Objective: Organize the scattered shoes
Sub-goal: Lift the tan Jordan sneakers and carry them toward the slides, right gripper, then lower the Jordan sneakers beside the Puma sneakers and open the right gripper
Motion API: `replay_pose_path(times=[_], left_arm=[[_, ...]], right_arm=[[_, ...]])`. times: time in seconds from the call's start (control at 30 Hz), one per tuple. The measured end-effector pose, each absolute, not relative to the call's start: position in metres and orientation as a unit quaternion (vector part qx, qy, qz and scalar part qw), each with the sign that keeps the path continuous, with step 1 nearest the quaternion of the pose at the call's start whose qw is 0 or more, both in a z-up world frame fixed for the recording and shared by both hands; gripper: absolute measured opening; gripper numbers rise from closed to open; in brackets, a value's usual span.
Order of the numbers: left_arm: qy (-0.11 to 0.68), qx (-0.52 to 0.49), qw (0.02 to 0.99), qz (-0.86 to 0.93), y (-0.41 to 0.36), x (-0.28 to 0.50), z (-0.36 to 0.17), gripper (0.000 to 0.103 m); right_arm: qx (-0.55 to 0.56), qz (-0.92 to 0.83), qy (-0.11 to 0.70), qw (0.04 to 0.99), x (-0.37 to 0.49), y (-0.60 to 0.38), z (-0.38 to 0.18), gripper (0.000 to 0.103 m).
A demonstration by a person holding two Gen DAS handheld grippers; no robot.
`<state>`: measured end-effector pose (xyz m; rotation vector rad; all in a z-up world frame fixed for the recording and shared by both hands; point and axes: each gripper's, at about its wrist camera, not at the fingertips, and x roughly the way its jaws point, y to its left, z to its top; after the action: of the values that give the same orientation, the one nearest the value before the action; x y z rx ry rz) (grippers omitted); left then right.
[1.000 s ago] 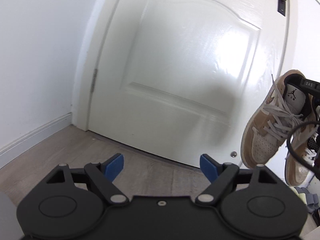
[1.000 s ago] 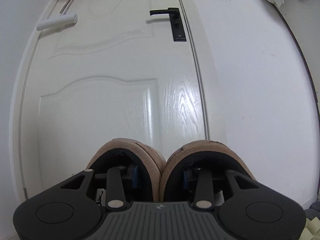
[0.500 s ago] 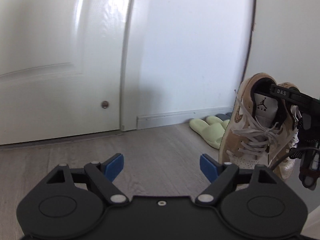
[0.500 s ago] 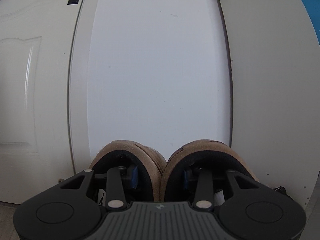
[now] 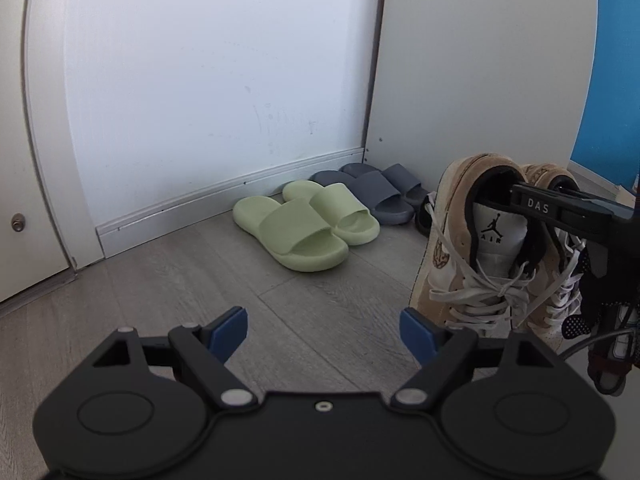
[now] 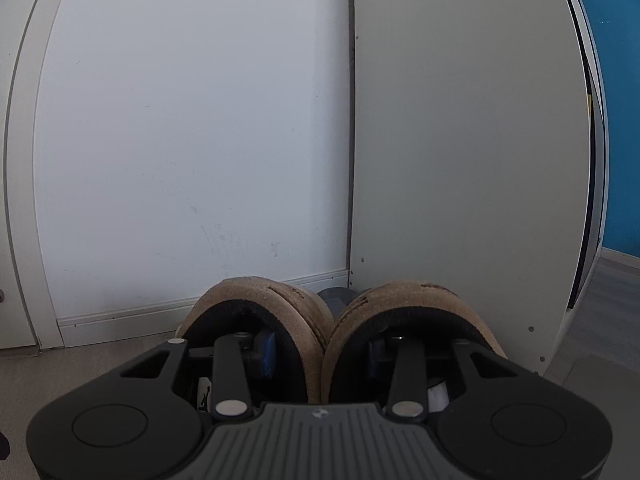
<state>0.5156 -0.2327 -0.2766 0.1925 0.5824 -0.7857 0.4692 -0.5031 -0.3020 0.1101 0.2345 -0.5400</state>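
Sneakers (image 6: 324, 332) pinched together on right tool (image 6: 322, 354), collars clamped.

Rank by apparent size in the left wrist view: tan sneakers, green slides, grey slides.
1. tan sneakers, though nearness to the camera enlarges them
2. green slides
3. grey slides, farthest and partly hidden
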Motion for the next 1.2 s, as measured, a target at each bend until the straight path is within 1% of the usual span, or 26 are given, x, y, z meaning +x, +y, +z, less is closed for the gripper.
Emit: replay_pose_path(times=[0.17, 0.23, 0.37, 0.47, 0.73, 0.97, 1.1, 1.2], left_arm=[[0.299, 0.093, 0.868, -0.386, -0.283, 0.523, -0.292, 0.084], [0.311, 0.089, 0.862, -0.390, -0.296, 0.524, -0.296, 0.084], [0.322, 0.093, 0.852, -0.401, -0.318, 0.528, -0.303, 0.084], [0.325, 0.100, 0.849, -0.405, -0.332, 0.532, -0.310, 0.084], [0.344, 0.085, 0.848, -0.395, -0.333, 0.547, -0.319, 0.084], [0.352, 0.075, 0.852, -0.381, -0.326, 0.563, -0.324, 0.084], [0.358, 0.069, 0.852, -0.376, -0.326, 0.567, -0.327, 0.084], [0.363, 0.068, 0.851, -0.374, -0.326, 0.569, -0.330, 0.084]], right_arm=[[0.046, -0.258, 0.136, 0.955, 0.481, -0.555, -0.319, 0.042], [0.042, -0.255, 0.143, 0.955, 0.485, -0.570, -0.335, 0.041], [0.073, -0.231, 0.163, 0.956, 0.501, -0.604, -0.345, 0.041], [0.068, -0.200, 0.177, 0.961, 0.515, -0.615, -0.349, 0.041], [0.094, -0.094, 0.226, 0.965, 0.585, -0.630, -0.360, 0.042], [0.122, -0.055, 0.316, 0.939, 0.628, -0.631, -0.389, 0.042], [0.117, -0.019, 0.372, 0.921, 0.637, -0.618, -0.397, 0.042], [0.109, -0.002, 0.400, 0.910, 0.654, -0.612, -0.403, 0.042]])
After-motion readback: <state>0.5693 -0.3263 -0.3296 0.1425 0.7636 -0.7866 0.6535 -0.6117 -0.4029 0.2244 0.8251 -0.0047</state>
